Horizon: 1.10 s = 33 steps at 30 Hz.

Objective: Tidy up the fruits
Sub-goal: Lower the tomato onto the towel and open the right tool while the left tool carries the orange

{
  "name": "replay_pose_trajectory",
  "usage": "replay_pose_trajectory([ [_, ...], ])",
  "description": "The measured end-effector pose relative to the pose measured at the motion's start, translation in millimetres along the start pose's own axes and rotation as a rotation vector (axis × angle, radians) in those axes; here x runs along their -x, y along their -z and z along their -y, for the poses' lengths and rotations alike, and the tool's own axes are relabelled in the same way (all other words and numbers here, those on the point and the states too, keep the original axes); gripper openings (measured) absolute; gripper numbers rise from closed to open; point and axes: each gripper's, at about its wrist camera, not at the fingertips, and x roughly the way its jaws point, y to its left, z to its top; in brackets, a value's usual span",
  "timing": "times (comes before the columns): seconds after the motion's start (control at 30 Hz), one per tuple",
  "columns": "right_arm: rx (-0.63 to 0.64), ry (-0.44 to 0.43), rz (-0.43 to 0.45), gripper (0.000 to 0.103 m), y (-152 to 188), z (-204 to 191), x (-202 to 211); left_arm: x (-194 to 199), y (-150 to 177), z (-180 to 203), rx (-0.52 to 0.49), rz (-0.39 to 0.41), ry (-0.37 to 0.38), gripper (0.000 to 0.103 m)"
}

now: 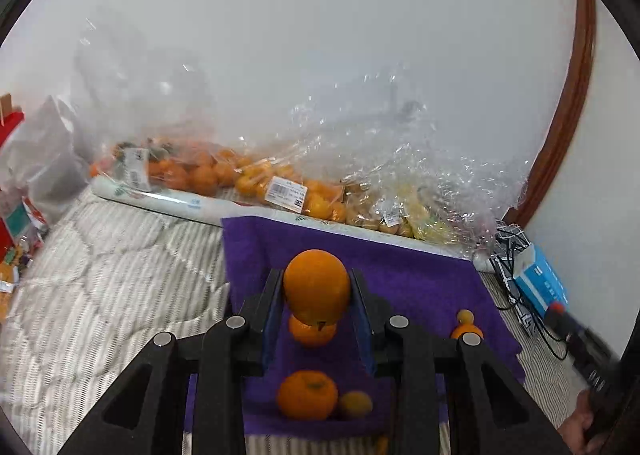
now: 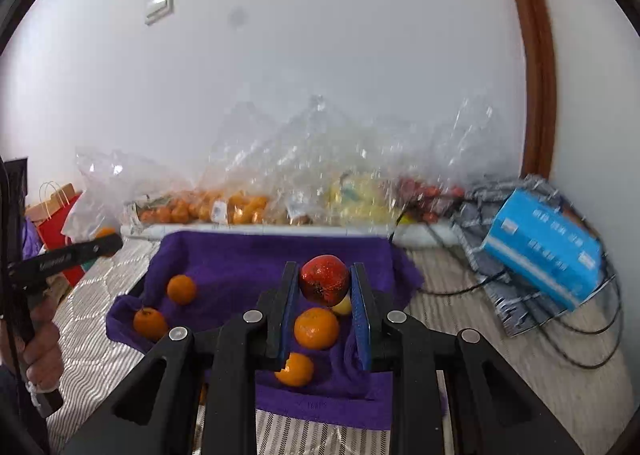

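Along the far white wall (image 2: 320, 35), behind everything else, a row of clear plastic bags (image 2: 304, 159) holds oranges, yellow fruit and something red, lined up on a long white roll (image 1: 168, 201). A brown curved door frame (image 2: 538, 67) rises at the right, with a blue box (image 2: 540, 251) and black cables (image 2: 576, 339) lying below it. The striped grey-white bedding (image 1: 104, 287) carries a purple towel (image 2: 240, 267) on which loose oranges (image 2: 181, 289) sit well apart. Above the towel, the left gripper (image 1: 317, 287) is clamped on a large orange (image 1: 317, 285), held clear of the fruit beneath. The right gripper (image 2: 325, 287) is closed around a red fruit (image 2: 324, 279), also lifted, with a tangerine (image 2: 316, 327) lying on the towel below it.
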Motion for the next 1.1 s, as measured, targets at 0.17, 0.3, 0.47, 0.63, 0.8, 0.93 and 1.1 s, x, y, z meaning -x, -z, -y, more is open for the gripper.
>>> replay_pose_trajectory([
  [0.17,0.013,0.02,-0.07,0.025,14.4,4.7,-17.6,-29.9,14.3,-7.2,0.016,-0.031,-0.005,0.03],
  [0.3,0.008,0.017,-0.107,0.025,18.2,4.2,-25.9,-36.1,26.6,-16.8,0.021,-0.044,0.002,0.03],
  [0.47,0.013,0.003,-0.144,0.025,24.1,2.1,-38.3,-42.3,31.1,-25.1,0.069,-0.056,0.049,0.03],
  [0.63,0.011,-0.003,-0.17,0.025,27.9,1.8,-47.4,-44.9,33.3,-28.2,0.082,-0.051,0.061,0.03],
  [0.8,0.013,-0.003,-0.214,0.025,32.1,3.4,-55.7,-48.7,35.1,-30.8,0.096,-0.068,0.069,0.03],
  [0.93,0.002,-0.021,-0.242,0.025,34.1,5.7,-61.5,-49.7,35.6,-29.2,0.086,-0.078,0.073,0.03],
  [1.1,0.009,-0.028,-0.243,0.026,35.1,4.2,-63.0,-53.7,37.4,-27.8,0.088,-0.104,0.08,0.03],
])
